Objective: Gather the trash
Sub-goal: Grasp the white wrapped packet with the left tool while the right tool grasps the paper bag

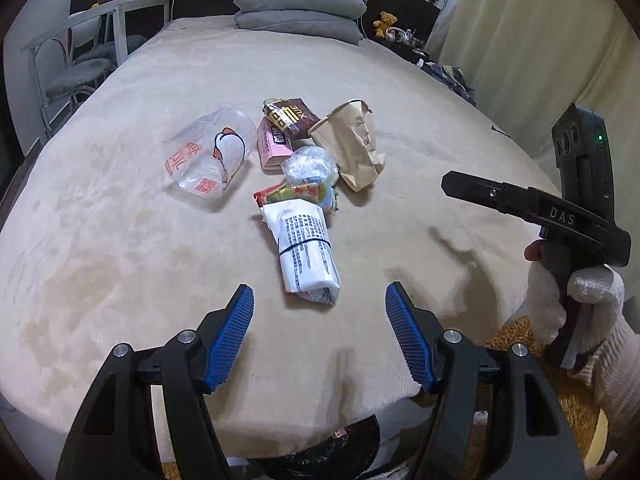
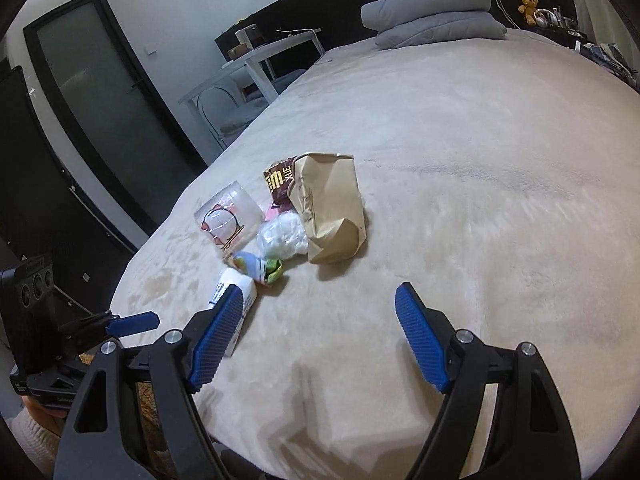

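A pile of trash lies on the beige bed (image 1: 120,240): a clear plastic bag with red print (image 1: 208,156), a brown paper bag (image 1: 356,144), a brown wrapper (image 1: 290,116), a pink box (image 1: 274,148), crumpled clear plastic (image 1: 308,164), a colourful wrapper (image 1: 296,194) and a white printed package with a black band (image 1: 306,248). My left gripper (image 1: 319,296) hangs open just short of the white package, holding nothing. My right gripper (image 2: 320,292) is open too, over bare blanket in front of the paper bag (image 2: 328,212). The white package (image 2: 236,284) is partly hidden behind its left finger.
A dark round container (image 1: 340,452) sits below the bed's near edge. Folded grey blankets (image 1: 298,12) lie at the head of the bed. A white desk and chair (image 1: 80,40) stand to the left, a dark door (image 2: 100,92) beyond them. A gloved hand (image 1: 576,300) holds the right gripper.
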{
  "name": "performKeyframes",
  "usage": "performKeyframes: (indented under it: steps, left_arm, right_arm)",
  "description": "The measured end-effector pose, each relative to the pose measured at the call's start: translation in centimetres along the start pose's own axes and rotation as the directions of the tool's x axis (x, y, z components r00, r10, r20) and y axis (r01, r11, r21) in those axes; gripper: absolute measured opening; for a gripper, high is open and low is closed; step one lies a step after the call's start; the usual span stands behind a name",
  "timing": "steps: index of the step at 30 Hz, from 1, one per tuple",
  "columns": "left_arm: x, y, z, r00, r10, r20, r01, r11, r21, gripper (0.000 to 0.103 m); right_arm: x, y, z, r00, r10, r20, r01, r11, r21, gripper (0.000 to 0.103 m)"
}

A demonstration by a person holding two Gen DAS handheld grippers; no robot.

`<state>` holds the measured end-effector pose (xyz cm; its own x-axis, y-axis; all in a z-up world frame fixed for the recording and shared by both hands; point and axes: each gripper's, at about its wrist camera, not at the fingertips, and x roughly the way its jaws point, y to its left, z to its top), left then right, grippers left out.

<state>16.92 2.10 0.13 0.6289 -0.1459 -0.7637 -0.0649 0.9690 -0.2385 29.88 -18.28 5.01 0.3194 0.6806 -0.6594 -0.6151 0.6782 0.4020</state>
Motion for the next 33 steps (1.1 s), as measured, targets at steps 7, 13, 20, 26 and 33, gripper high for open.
performKeyframes:
  steps: [7, 13, 20, 26, 33]
  left_arm:
    - [4.1, 1.3, 2.3, 0.996, 0.007, -0.093, -0.010, 0.999, -0.030, 0.067]
    - [6.4, 3.1, 3.0, 0.986, -0.062, -0.155, 0.042, 0.991, -0.129, 0.066]
    - [7.4, 3.7, 3.8, 0.983, -0.053, -0.175, 0.031, 0.992, -0.124, 0.058]
    - [6.9, 4.7, 3.9, 0.988, -0.075, -0.136, 0.053, 0.986, -0.159, 0.038]
    - [5.7, 4.5, 2.5, 0.992, -0.069, -0.103, 0.052, 0.987, -0.155, 0.037]
  right_arm:
    - [4.1, -0.7, 3.0, 0.999, 0.012, -0.047, -0.013, 1.000, -0.015, 0.078]
    - [7.1, -0.8, 5.0, 0.997, 0.024, -0.074, -0.026, 0.999, -0.038, 0.080]
    - [9.9, -1.2, 6.1, 0.994, 0.013, -0.108, -0.018, 0.999, -0.045, 0.080]
    - [10.4, -1.8, 6.1, 0.993, 0.019, -0.120, -0.023, 0.999, -0.029, 0.079]
    - [9.5, -1.2, 5.9, 0.996, 0.024, -0.088, -0.028, 0.999, -0.041, 0.053]
